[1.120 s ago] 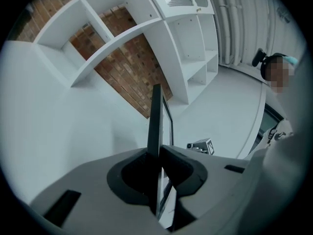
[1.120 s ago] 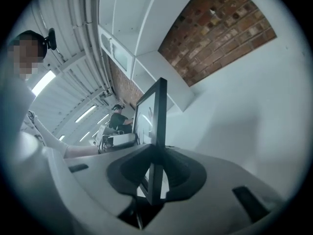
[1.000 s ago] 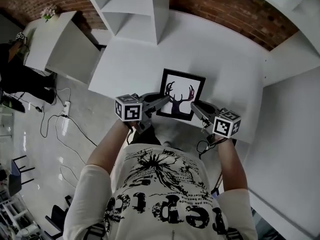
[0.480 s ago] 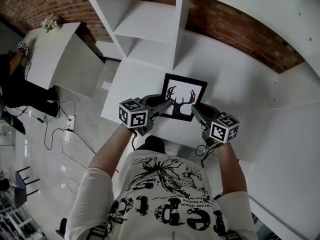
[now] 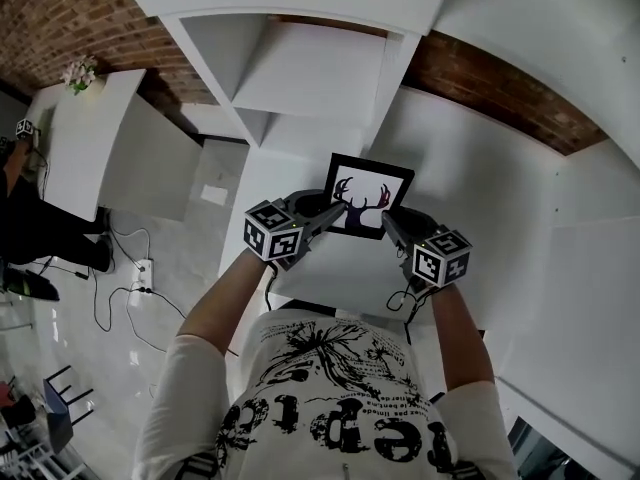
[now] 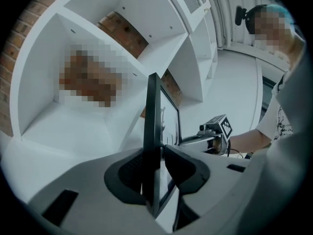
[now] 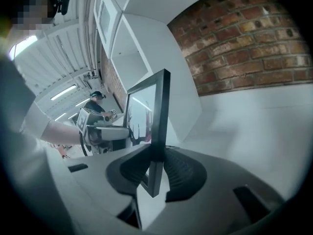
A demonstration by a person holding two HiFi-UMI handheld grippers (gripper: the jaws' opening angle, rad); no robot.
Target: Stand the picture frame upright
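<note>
A black picture frame [image 5: 366, 196] with a deer-antler print is held between my two grippers above the white table [image 5: 470, 188], tilted up toward the shelves. My left gripper [image 5: 335, 211] is shut on the frame's left edge. The left gripper view shows that edge [image 6: 152, 111] standing upright between the pads of the left gripper [image 6: 156, 175]. My right gripper [image 5: 388, 220] is shut on the right edge. In the right gripper view the frame [image 7: 155, 106] rises from the right gripper [image 7: 157, 168], with its lower corner between the pads.
A white shelf unit [image 5: 300, 68] with open compartments stands just beyond the frame, against a brick wall [image 5: 500, 98]. A white side table [image 5: 110, 138] stands at the left. Cables lie on the floor [image 5: 130, 268]. Another person [image 7: 95, 104] is far behind.
Both grippers have carried the frame forward toward the shelf unit and tipped it steeper. Both have kept hold of its edges.
</note>
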